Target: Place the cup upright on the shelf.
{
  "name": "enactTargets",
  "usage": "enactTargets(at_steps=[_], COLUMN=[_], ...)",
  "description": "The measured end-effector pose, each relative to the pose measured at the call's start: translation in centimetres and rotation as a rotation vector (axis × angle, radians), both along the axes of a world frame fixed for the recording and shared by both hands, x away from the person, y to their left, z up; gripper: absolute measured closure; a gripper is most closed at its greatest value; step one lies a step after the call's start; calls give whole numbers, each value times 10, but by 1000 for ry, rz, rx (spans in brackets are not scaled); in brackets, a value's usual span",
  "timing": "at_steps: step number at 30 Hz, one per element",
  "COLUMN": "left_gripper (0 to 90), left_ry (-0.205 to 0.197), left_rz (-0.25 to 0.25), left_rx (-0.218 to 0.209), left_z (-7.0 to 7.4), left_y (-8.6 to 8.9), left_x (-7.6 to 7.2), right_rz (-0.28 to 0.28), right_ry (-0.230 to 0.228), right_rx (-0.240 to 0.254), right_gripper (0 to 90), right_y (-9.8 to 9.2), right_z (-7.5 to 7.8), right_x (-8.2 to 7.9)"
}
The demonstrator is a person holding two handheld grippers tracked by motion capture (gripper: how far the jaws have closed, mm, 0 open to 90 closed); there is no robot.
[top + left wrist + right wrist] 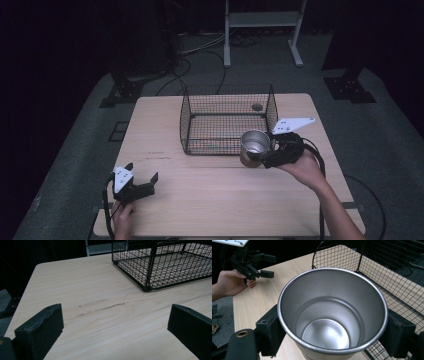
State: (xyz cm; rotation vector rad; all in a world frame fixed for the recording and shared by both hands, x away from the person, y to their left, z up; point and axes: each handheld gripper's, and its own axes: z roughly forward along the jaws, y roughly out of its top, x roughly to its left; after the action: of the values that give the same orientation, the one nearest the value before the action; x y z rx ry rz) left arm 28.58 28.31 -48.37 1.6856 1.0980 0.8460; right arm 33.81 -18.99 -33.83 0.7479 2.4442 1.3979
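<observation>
- The right gripper (261,156) sits right of centre in the high view, jaws clamped on either side of a metal cup (254,146)
- The cup stands upright, mouth open to the ceiling and nothing inside; it is just in front of the wire basket (227,120), near the basket's front right corner
- In the right gripper view the cup (332,315) takes up the middle of the frame, a black jaw pressed against its rim at the left and at the right; whether its base touches the table I cannot tell
- The basket, black mesh, is in the upper middle of the high view, on the far half of the wooden table (220,195)
- The left gripper (145,184) is at the lower left of the high view, held low over the table's near left part, well apart from cup and basket
- Its jaws are spread wide with bare wood between them, as the left gripper view shows (115,322)
- A faint scuff mark (102,307) runs across the wood in the middle of that view, the basket's corner (147,287) at the upper right
</observation>
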Motion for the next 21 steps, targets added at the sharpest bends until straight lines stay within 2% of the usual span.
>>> enactTargets(at_steps=[16,21], left_gripper=[0,0], left_ry=[-3,1], left_rz=[1,1], left_rx=[-2,-3], left_z=[0,0], left_y=[0,0], left_x=[0,0], right_rz=[18,19], right_ry=[-5,-25], right_rx=[-14,-12], right_gripper=[179,179], right_y=[17,24], right_z=[22,31], right_x=[22,29])
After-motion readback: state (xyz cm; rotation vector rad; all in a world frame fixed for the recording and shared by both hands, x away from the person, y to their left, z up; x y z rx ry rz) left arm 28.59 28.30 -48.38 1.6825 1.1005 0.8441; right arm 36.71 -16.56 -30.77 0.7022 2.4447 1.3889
